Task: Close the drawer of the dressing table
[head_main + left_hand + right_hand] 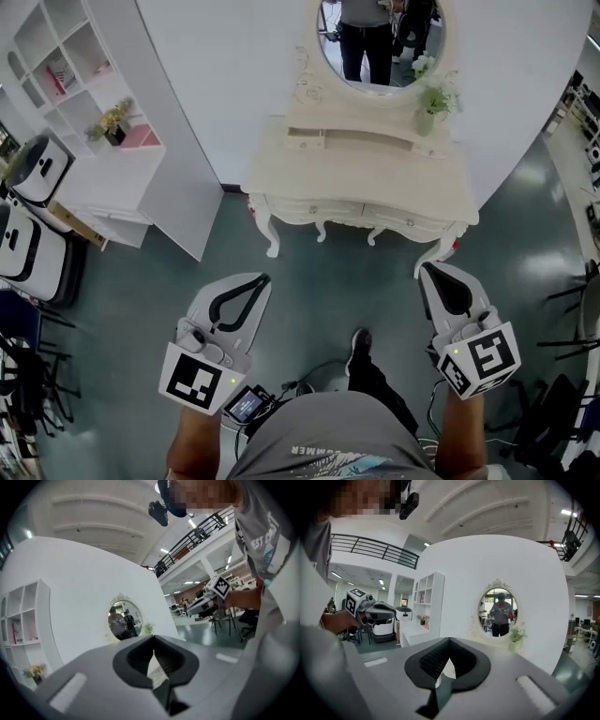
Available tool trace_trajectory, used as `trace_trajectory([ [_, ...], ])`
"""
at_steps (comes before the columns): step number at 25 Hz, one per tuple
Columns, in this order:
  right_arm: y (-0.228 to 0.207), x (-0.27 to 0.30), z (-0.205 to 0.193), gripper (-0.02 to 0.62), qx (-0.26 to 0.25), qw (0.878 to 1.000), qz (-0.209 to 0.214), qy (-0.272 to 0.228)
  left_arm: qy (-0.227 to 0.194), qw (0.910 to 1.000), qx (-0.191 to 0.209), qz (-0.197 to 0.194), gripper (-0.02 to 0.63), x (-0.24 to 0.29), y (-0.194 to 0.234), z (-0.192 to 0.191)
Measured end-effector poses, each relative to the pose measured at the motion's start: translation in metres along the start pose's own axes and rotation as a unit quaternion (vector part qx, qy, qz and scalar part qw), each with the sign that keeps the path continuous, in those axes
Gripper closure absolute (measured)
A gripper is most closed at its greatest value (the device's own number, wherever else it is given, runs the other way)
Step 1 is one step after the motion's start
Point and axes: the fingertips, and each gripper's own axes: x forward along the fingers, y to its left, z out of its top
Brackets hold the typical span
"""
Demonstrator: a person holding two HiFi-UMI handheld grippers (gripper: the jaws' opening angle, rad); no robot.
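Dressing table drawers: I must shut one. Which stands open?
The small upper drawer at the left of the raised shelf: it juts forward, while the front drawers below sit flush.

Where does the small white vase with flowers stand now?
In the head view, the small white vase with flowers stands at the right rear of the cream dressing table, just below the right edge of the oval mirror.

dressing table matt cream-painted wood, floor smooth w/ slight gloss
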Motion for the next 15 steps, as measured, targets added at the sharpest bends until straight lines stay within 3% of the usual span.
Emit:
trace_trajectory([
  [5,-0.048,0.046,0.008,0.594,-0.005,1.000,0.028,-0.006,0.014,0.9994,-0.014,0.030,0.603,0.049,0.019,0.002],
  [10,-0.093,0.088,0.009,0.594,-0.001,0.999,0.048,-0.013,0.023,0.9991,0.006,0.035,0.603,0.097,0.028,0.008],
  [15,-0.124,0.117,0.006,0.594,0.004,0.997,0.074,-0.013,0.046,0.9974,-0.006,0.056,0.603,0.134,0.039,0.008],
])
